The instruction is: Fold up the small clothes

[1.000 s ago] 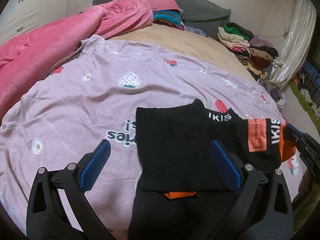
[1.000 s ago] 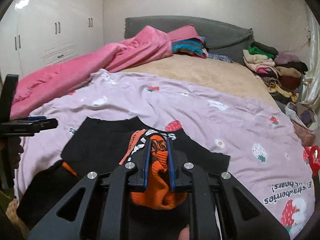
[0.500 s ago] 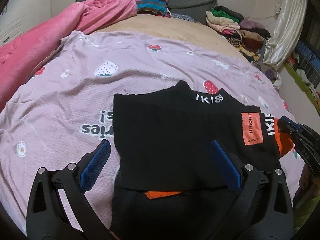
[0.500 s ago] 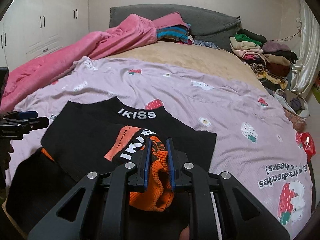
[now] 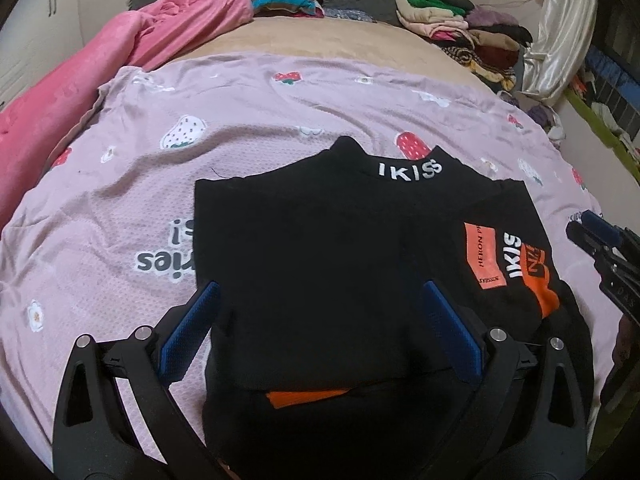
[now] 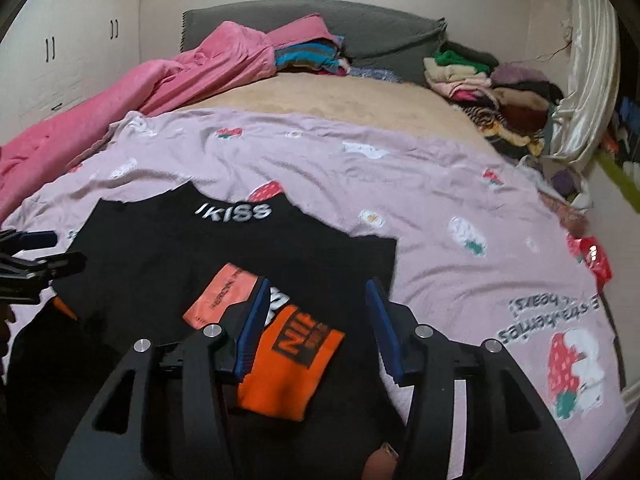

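A black top (image 5: 320, 264) with white "IKISS" lettering and orange patches lies partly folded on the lilac strawberry sheet (image 5: 248, 120); it also shows in the right wrist view (image 6: 168, 264). Its orange cuff (image 6: 292, 360) lies flat on the black cloth, between and below the right fingers. My left gripper (image 5: 320, 332) is open and empty, hovering over the top's near edge. My right gripper (image 6: 318, 328) is open above the orange cuff, holding nothing. The right gripper also shows at the right edge of the left wrist view (image 5: 600, 240).
A pink blanket (image 6: 120, 96) lies along the left of the bed. Stacks of folded clothes (image 6: 492, 80) sit at the far right by a grey headboard cushion (image 6: 360, 36). A striped pile (image 6: 308, 56) sits at the far middle. White wardrobes (image 6: 60, 48) stand left.
My right gripper opened and let go of the orange cuff, which now lies flat on the top. Both cameras drew nearer over the garment.
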`<state>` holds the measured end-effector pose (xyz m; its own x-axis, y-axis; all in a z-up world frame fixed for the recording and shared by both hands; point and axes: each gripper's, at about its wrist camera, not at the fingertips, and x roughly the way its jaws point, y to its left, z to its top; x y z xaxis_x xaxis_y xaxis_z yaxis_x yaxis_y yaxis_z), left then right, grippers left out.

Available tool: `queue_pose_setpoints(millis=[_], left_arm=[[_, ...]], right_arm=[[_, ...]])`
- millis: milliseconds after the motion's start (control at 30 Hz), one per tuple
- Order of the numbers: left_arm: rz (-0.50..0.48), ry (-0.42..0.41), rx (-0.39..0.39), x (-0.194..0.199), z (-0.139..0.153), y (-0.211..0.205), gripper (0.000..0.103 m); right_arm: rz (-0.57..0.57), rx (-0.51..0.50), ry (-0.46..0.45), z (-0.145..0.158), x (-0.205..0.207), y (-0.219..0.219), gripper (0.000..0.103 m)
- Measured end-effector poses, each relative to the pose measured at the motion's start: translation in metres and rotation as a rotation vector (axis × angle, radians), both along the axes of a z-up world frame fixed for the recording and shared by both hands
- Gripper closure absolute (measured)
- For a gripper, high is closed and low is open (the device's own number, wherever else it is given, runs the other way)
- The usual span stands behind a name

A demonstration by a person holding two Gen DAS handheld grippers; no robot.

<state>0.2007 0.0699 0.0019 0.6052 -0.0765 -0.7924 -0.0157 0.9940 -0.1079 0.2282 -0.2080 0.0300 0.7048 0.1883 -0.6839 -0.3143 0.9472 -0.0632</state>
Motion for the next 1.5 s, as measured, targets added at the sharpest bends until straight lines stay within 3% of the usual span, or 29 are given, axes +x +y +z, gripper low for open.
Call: queue_pose_setpoints(millis=[133,233,300,367,533,733,833,1133,1500], left_arm=[[-0.029,0.006,0.002,0.001,-0.005,-0.006,0.011],[-0.047,0.018,-0.025,0.002,-0.010,-0.007,0.019],[-0.051,0.037,-0.036,0.002,-0.015,-0.007,0.039],[-0.065,0.067,-0.054,0.002,-0.022,-0.006,0.052],[-0.070,0.117,-0.039,0.002,-0.037,-0.004,0.052],[-0.074,0.117,-0.046,-0.001,-0.039,0.000,0.052],[-0.073,0.112,-0.051,-0.002,-0.039,0.000,0.052],[-0.060,0.093,-0.053,-0.008,-0.031,0.002,0.052],[-0.043,0.013,-0.054,-0.029,0.003,0.006,0.033]], right_arm=[[0.066,0.024,0.045,-0.007,-0.008,0.015,0.054],[0.115,0.048,0.087,-0.015,-0.012,0.031,0.053],[0.143,0.043,0.106,-0.020,-0.013,0.043,0.053],[0.159,0.044,0.122,-0.024,-0.013,0.054,0.052],[0.198,0.044,0.160,-0.033,-0.011,0.073,0.049],[0.090,-0.051,0.245,-0.062,0.004,0.047,0.046],[0.072,0.031,0.273,-0.064,0.005,0.029,0.045],[0.074,0.070,0.203,-0.041,-0.014,0.027,0.042],[0.080,0.138,0.114,-0.004,-0.034,0.024,0.014]])
